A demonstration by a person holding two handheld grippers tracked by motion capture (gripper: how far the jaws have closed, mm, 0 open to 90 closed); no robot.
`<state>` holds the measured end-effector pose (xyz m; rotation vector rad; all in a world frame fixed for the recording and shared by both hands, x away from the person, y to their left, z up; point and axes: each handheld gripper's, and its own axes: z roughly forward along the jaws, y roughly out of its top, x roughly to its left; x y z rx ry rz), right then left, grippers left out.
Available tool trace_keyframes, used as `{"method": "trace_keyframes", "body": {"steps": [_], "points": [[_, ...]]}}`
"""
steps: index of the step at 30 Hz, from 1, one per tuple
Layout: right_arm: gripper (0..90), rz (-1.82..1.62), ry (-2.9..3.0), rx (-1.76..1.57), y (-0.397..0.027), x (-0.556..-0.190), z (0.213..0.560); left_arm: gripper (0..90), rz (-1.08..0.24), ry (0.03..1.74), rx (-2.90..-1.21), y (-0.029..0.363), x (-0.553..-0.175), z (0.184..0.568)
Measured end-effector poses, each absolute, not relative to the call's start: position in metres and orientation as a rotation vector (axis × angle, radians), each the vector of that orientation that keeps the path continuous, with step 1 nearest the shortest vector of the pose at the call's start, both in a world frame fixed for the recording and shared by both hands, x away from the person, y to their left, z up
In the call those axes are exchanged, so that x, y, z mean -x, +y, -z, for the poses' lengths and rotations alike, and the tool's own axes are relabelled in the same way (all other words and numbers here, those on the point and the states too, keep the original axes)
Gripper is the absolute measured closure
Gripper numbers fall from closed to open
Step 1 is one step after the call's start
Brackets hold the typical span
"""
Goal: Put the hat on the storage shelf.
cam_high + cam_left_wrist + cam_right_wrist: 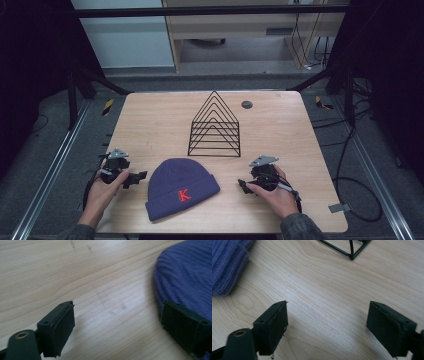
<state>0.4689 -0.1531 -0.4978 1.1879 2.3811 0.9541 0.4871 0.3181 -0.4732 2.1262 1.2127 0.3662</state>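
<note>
High view: purple beanie [182, 188] lies flat at the desk's [280, 120] near edge, between left hand-held gripper [136, 178] and right hand-held gripper [243, 186]; wire rack [215, 127] behind it. Left gripper view: jaws spread, empty, one pad beside the beanie's [185, 275] edge; likely risk is pinching a single knit layer, so it slips. Right gripper view: jaws spread over bare desk, the beanie's cuff [227, 265] well off, rack corner [351, 250] close; the wood grain is visible here.

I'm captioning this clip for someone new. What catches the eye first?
The purple beanie with a red K lies at the table's near edge, between the open left gripper and open right gripper. Behind it, mid-table, stands a black wire rack shaped like nested triangles.
</note>
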Motion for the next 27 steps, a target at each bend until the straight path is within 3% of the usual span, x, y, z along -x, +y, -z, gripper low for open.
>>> {"method": "trace_keyframes", "body": {"steps": [8,15,27], "points": [[34.3,-0.987,2.37,-1.146,-0.152,-0.467,0.491,23.0,-0.336,1.111,-2.127,0.283,-0.482,0.461],[35.7,-0.975,2.388,-1.13,-0.151,-0.467,0.492,34.2,-0.321,1.097,-2.139,0.272,-0.485,0.463],[33.5,-0.975,2.405,-1.128,-0.149,-0.466,0.493,41.9,-0.335,1.121,-2.219,0.254,-0.5,0.465]]}}
